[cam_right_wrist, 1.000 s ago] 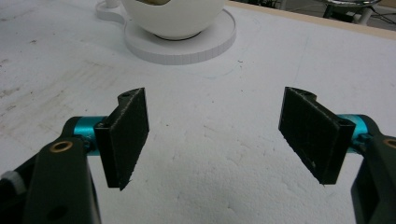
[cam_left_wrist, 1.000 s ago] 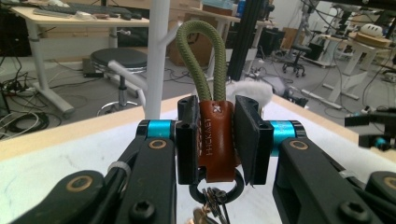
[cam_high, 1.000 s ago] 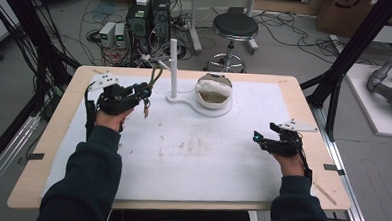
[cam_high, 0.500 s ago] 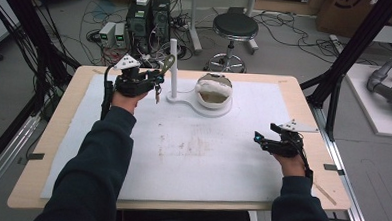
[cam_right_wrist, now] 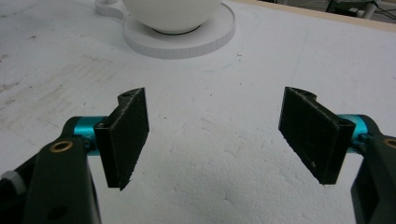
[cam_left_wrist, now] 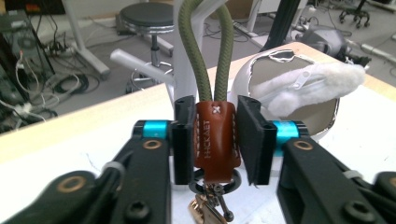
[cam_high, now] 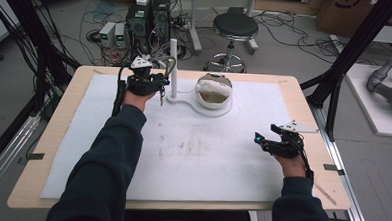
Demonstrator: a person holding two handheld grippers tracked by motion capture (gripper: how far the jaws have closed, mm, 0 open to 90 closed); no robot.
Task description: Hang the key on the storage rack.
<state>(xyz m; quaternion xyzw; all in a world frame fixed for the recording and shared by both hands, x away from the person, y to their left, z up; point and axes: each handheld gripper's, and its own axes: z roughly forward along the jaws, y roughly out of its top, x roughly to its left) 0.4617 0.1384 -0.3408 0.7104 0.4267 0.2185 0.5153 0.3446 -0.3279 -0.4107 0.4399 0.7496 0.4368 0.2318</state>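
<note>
A key ring with an olive rope loop (cam_left_wrist: 205, 51) and a brown leather tag (cam_left_wrist: 215, 140) sits between the pads of my left gripper (cam_left_wrist: 215, 140). The jaws have just been opening a little, but the pads still lie against the tag's sides. The loop stands up in front of the white post (cam_high: 173, 64) and keys (cam_left_wrist: 205, 212) dangle below. In the high view my left gripper (cam_high: 162, 85) is at the far left of the mat, right beside the post. My right gripper (cam_high: 262, 141) (cam_right_wrist: 215, 135) hovers open over the mat at the right with nothing between its jaws.
A white bowl (cam_high: 214, 89) (cam_left_wrist: 289, 93) lined with fluffy white material stands on a round white base (cam_right_wrist: 187, 39) joined to the post. A white foam mat (cam_high: 197, 150) covers the wooden table. Behind the table are a stool (cam_high: 235, 27) and cabled equipment (cam_high: 148, 18).
My left hand has carried the key ring rightward from the table's far left corner up beside the white post. The right gripper has stayed where it was.
</note>
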